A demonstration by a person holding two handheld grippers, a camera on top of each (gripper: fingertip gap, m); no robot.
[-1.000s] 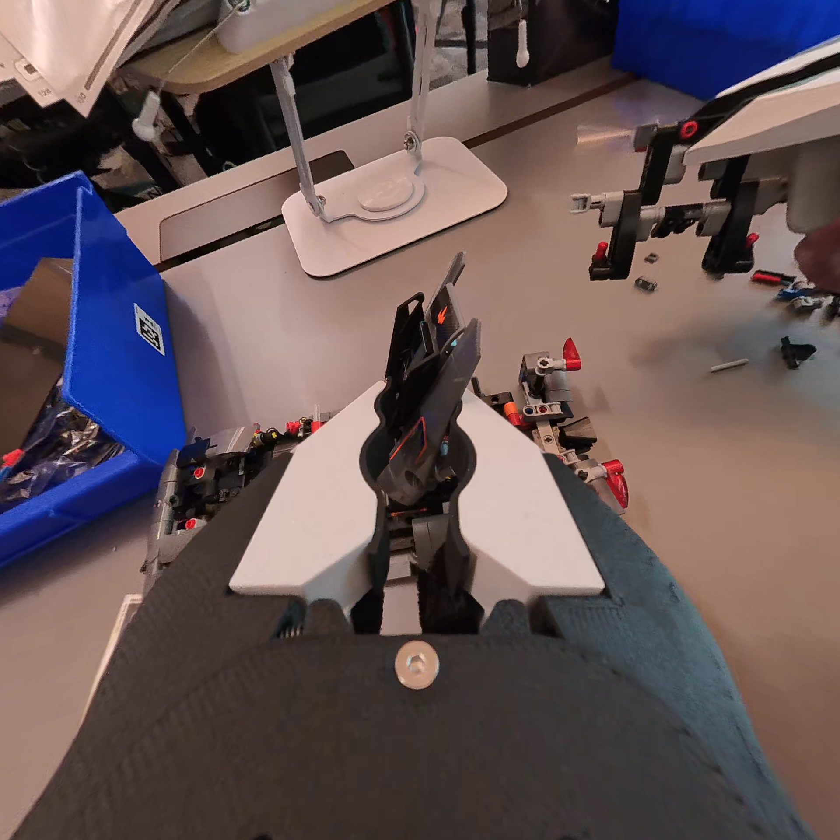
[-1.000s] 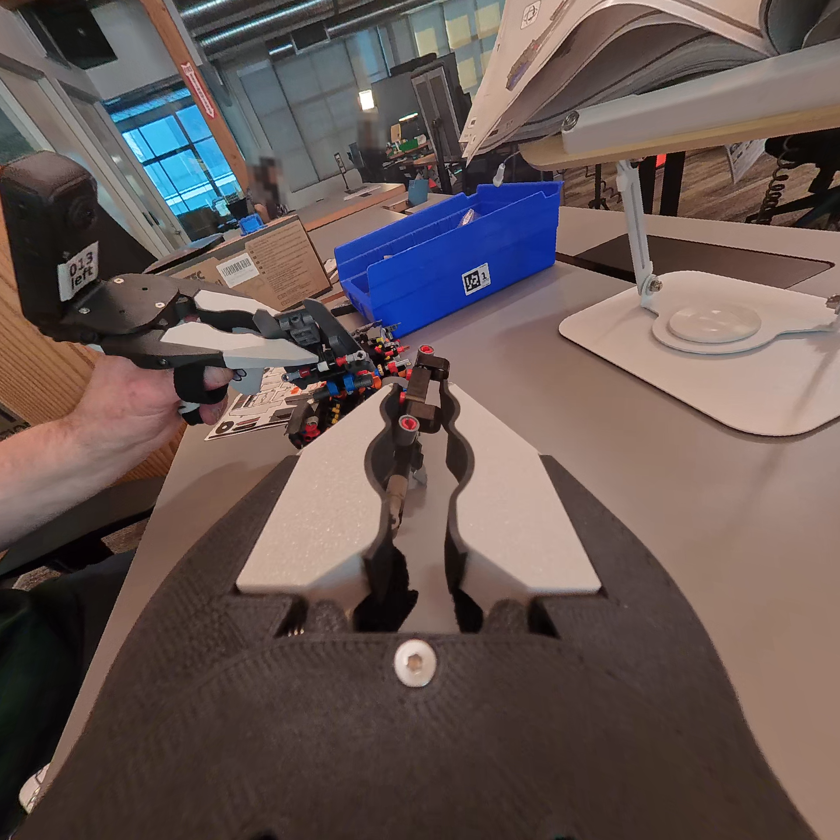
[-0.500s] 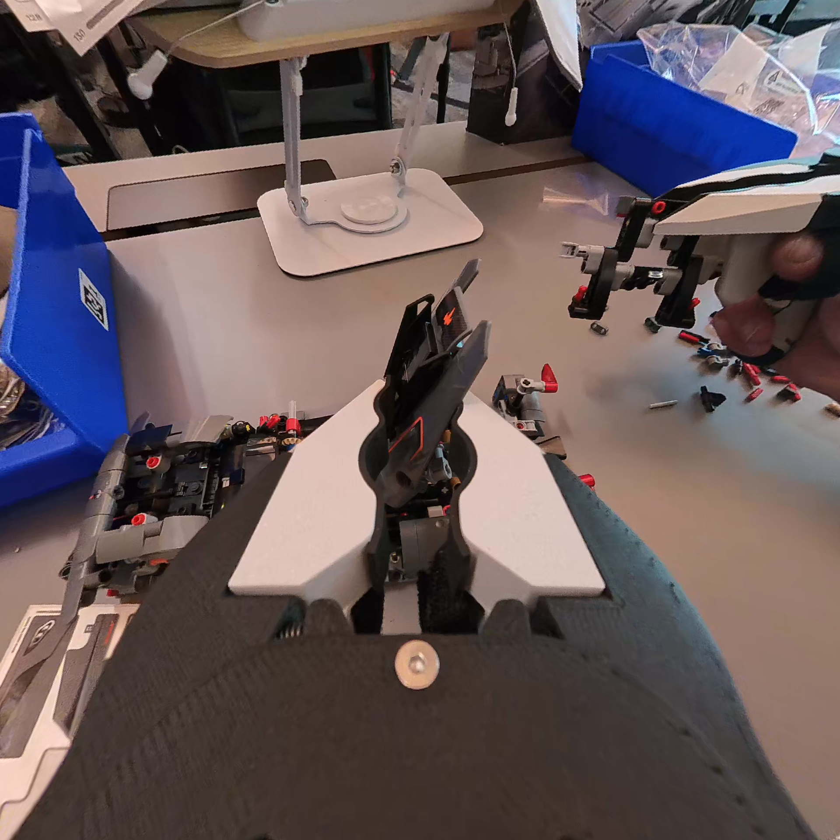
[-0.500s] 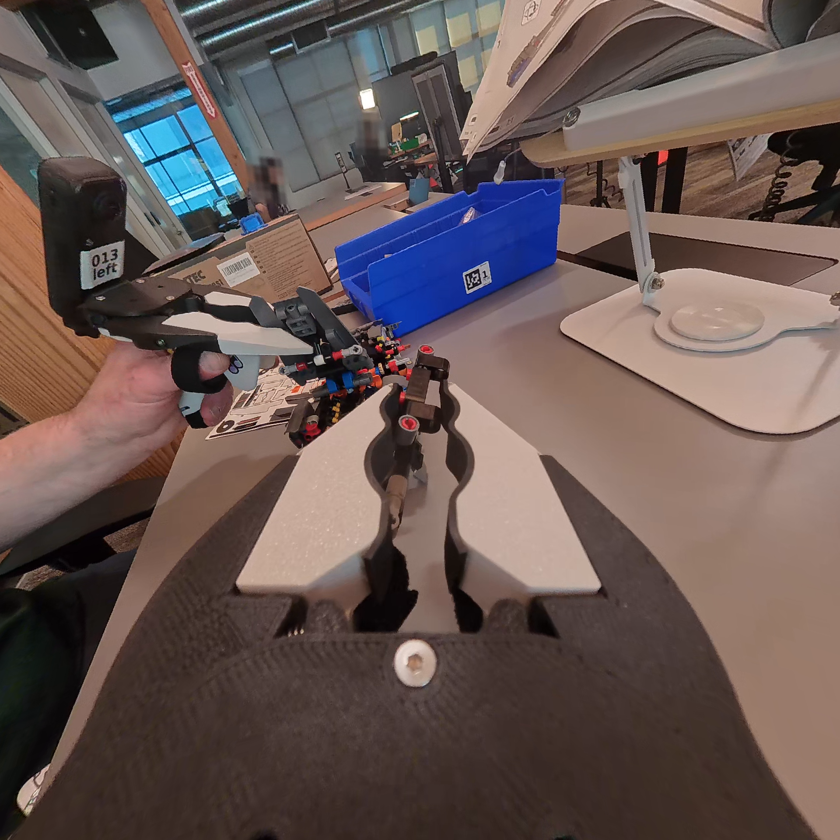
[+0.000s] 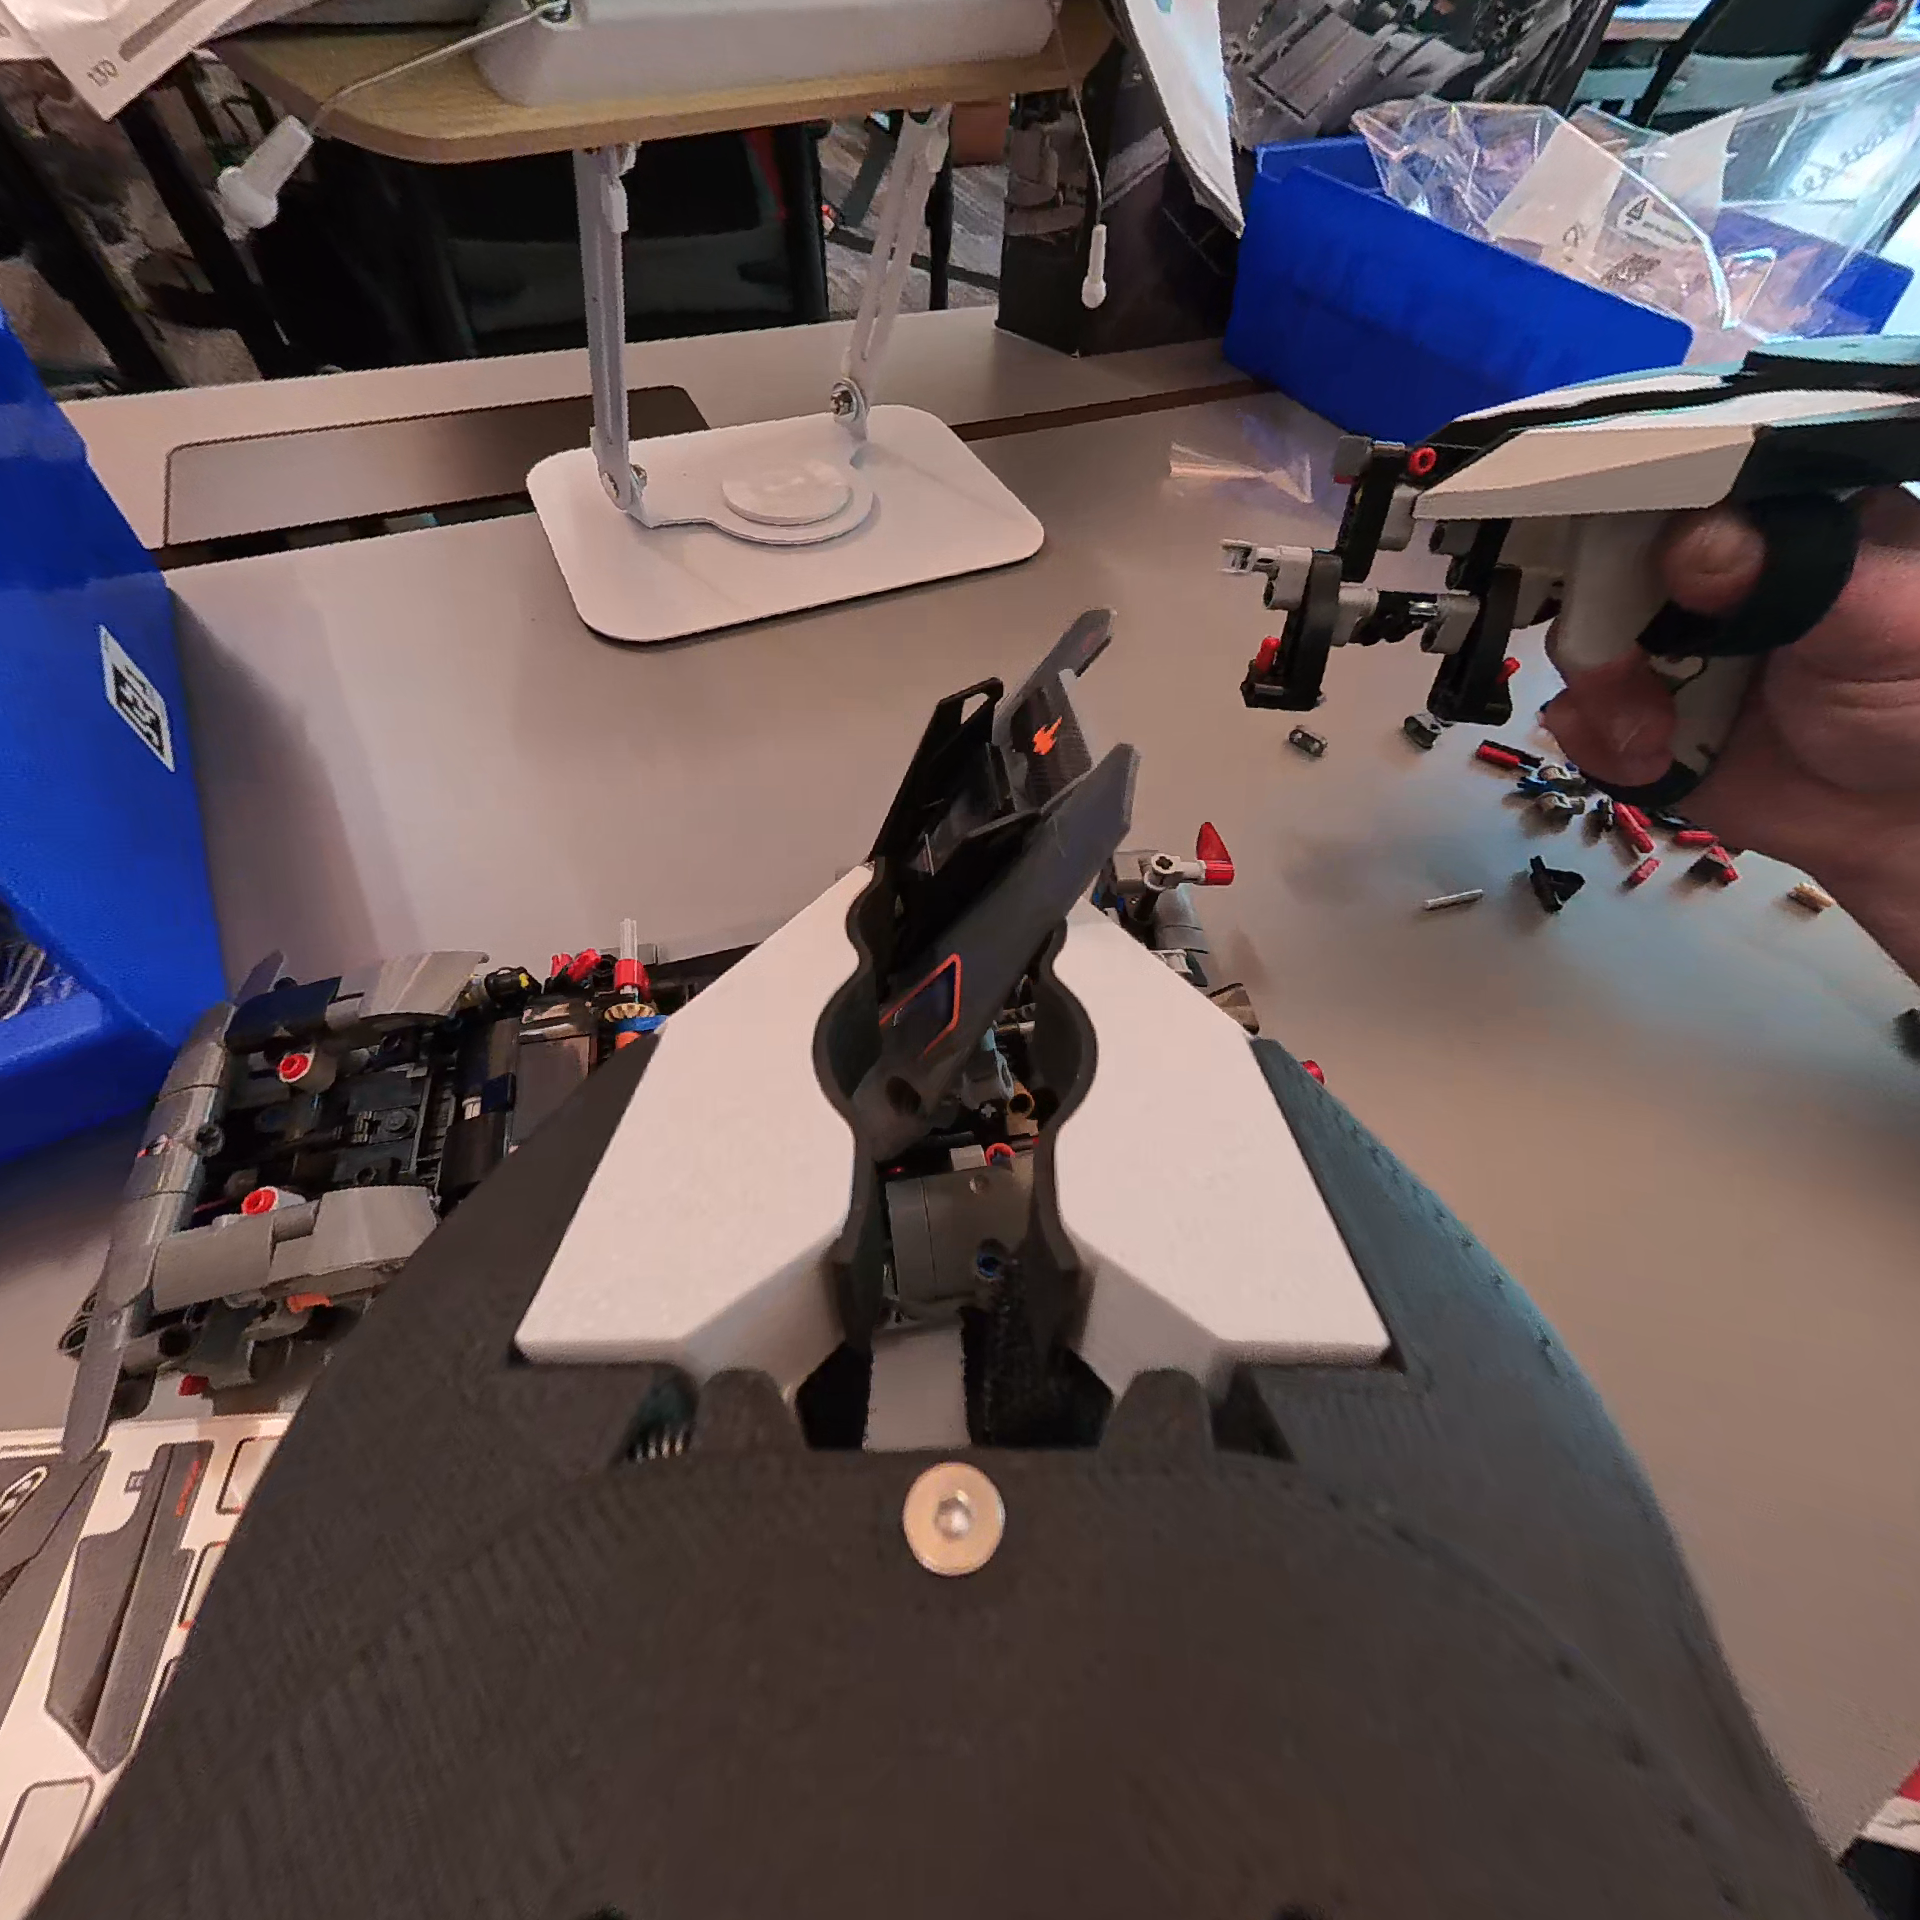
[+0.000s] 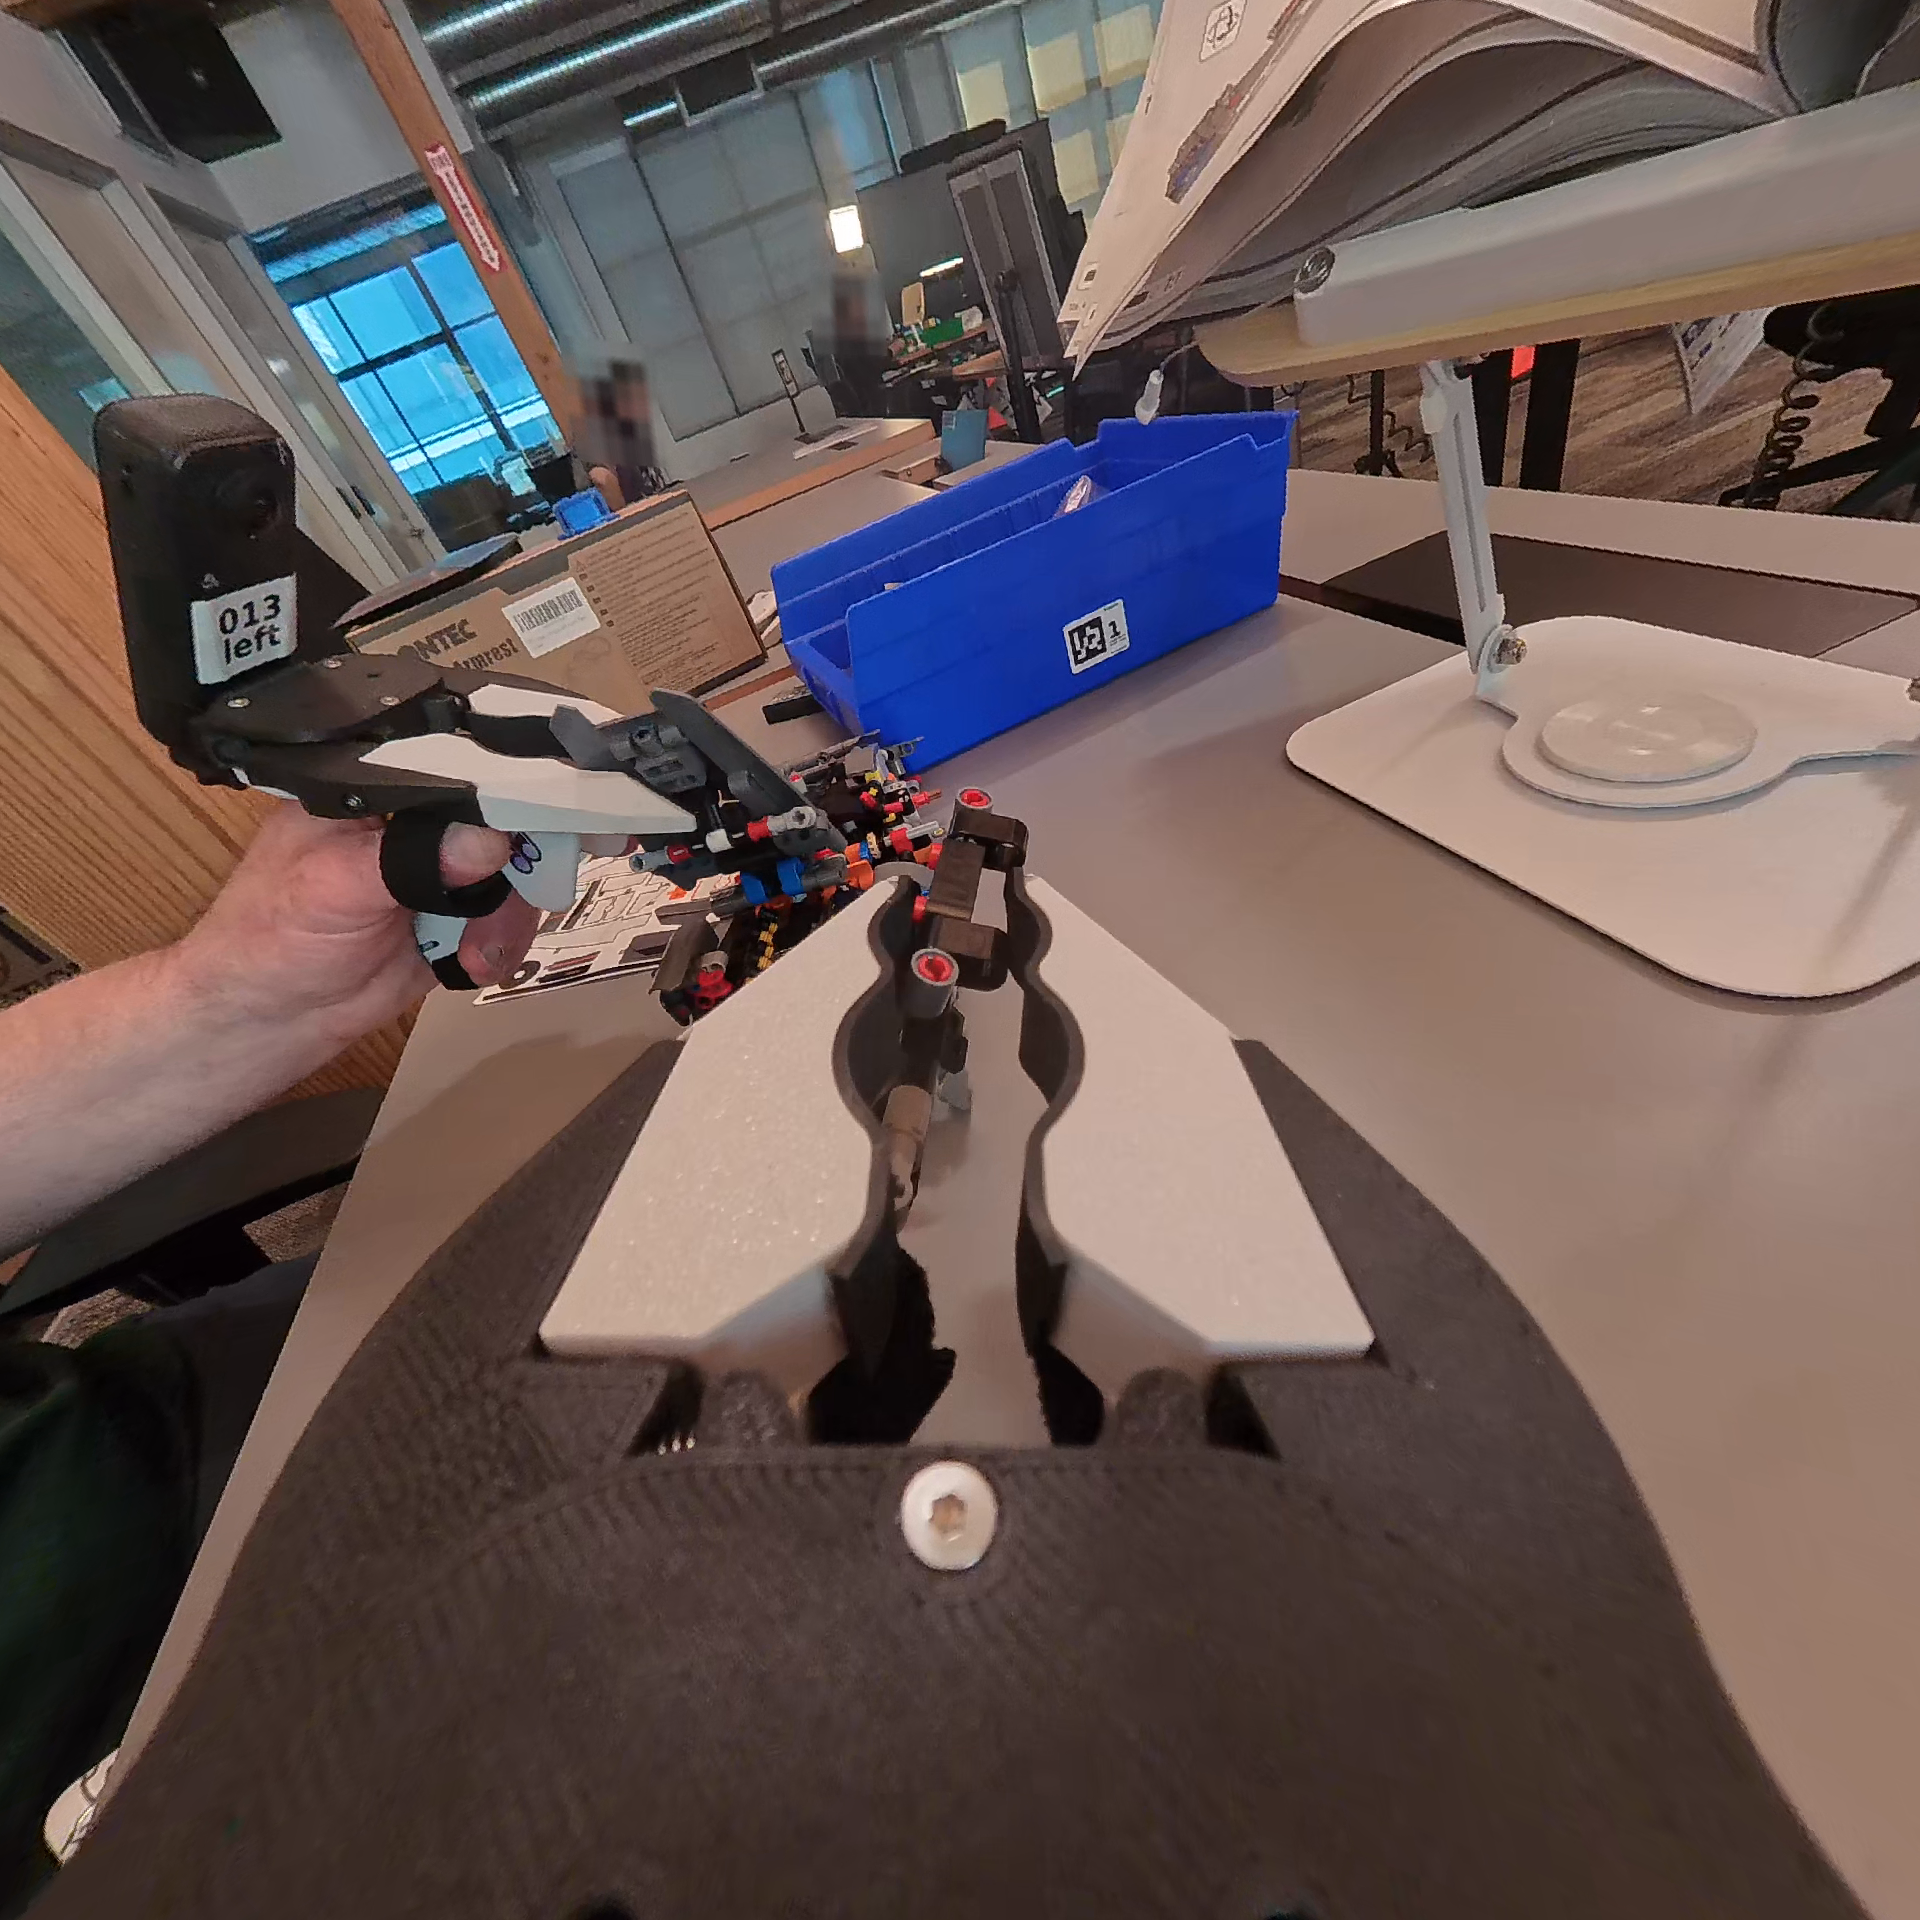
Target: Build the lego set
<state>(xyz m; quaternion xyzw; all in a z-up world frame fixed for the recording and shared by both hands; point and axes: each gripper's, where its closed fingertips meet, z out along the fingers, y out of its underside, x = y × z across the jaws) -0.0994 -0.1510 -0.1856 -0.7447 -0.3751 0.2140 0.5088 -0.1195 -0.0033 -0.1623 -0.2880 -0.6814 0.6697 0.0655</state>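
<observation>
Both sub-assemblies are held clear of the worktop (image 5: 540, 748), apparently for joining: left gripper (image 5: 961, 997) jaws clamped on a dark panelled section (image 5: 997, 852), right gripper (image 6: 956, 966) jaws clamped on a small black-and-grey frame (image 6: 971, 883).

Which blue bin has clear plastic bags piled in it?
The blue bin at far right behind the right hand-held gripper; clear plastic bags rise above its rim.

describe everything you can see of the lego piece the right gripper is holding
The small lego sub-assembly is a frame of black beams and light grey connectors joined by an axle, with red pins at the beam ends, all plastic by the look. The right hand-held gripper is shut on its upper part, and it hangs clear above the table, touching nothing else. It sits left of the scattered loose parts, one grey connector pointing towards the white stand base.
</observation>
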